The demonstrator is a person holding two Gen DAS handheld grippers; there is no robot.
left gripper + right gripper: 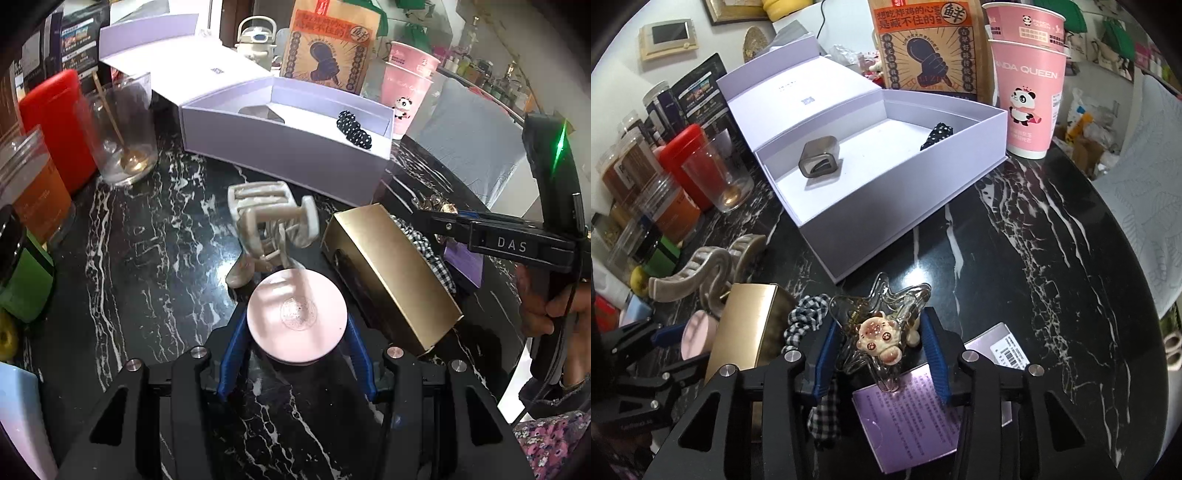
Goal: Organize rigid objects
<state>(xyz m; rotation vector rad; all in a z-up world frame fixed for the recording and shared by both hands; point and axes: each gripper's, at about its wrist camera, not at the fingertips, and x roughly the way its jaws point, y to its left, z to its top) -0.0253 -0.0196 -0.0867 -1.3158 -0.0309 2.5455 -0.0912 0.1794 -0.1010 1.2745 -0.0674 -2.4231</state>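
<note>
**Both fingers loaded, box straight ahead**

Left gripper clamped on pink round compact, low over black marble surface. Right gripper narrowed around clear star hair clip with bear charm, blue pads against its sides, long axis running along the fingers. Open lavender box up-frame of both, nearer the right hand; grey clip already inside.

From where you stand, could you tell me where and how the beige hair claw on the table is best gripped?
Grip the beige hair claw across its curved back bars, coming from above. It stands propped on its handles with teeth spread, so the smooth solid back offers flatter faces than the teeth; the gold box crowds one side, so avoid that approach.
</note>
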